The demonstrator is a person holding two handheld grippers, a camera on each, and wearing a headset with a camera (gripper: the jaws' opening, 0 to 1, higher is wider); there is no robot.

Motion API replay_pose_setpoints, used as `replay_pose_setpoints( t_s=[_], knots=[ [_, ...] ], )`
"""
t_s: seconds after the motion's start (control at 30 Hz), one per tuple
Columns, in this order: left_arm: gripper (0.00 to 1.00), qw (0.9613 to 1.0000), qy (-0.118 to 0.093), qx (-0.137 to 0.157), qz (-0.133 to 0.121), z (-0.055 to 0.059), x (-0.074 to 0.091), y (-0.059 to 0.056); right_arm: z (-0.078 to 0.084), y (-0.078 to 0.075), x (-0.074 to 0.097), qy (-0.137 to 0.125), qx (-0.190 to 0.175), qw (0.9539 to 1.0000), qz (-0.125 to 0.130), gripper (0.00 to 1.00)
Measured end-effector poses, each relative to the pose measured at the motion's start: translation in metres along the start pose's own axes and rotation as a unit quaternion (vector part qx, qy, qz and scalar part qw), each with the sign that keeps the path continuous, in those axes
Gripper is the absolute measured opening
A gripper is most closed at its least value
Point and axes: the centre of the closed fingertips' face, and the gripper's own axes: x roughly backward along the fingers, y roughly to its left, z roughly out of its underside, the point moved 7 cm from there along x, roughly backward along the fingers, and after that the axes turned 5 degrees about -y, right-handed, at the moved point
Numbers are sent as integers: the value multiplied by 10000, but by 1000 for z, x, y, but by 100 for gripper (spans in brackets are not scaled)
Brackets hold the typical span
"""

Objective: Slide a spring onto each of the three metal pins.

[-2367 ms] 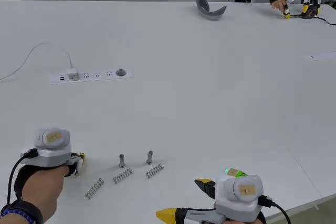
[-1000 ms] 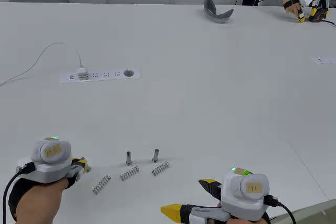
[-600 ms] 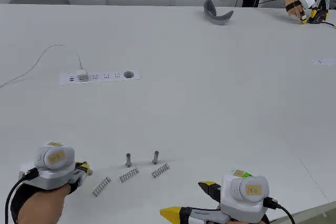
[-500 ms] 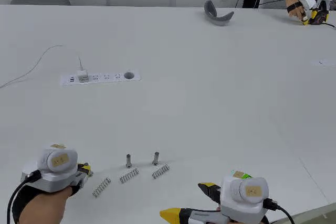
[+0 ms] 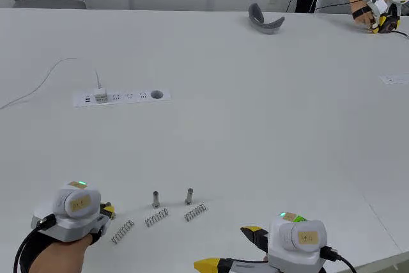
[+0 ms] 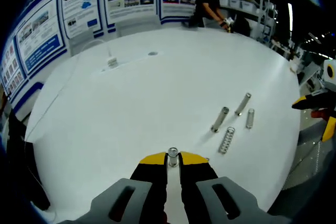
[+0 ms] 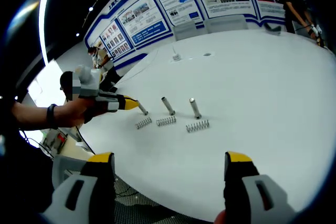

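Note:
Two metal pins [image 5: 156, 199] [image 5: 189, 195] stand upright on the white table [image 5: 255, 126]. Just in front of them lie three springs [image 5: 123, 231] [image 5: 156, 217] [image 5: 195, 211]. My left gripper [image 5: 107, 210] hovers left of the springs, shut on a third pin [image 6: 172, 156] that sticks out past its yellow tips. The right gripper view shows that held pin [image 7: 142, 109] tilted down toward the leftmost spring [image 7: 143, 123]. My right gripper [image 5: 229, 247] is low at the front, right of the springs, open with nothing between its jaws.
A white power strip [image 5: 121, 96] with a plug and cable lies at mid-left. A grey curved object [image 5: 263, 20] rests far back. Another person's hands with grippers [image 5: 377, 14] work at the far right corner. The table edge [image 5: 383, 257] runs close at the front right.
The head camera has tilted, so the table sits differently in the picture. My left gripper has dropped slightly nearer the leftmost spring. Pins and springs have not moved.

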Motion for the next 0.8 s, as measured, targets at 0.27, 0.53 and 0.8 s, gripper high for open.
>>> replay_pose_setpoints(
  t_s=[0.27,0.53,0.8],
  knots=[
    [8,10000,21,-88,25,0,-1,0,2,1,0,32,39,10000,-10,87],
    [9,10000,58,46,26,2,0,3,2,0,1,40,106,9999,0,87],
    [17,9997,100,180,139,9,4,1,4,2,-1,54,98,9999,-34,87]
  ],
)
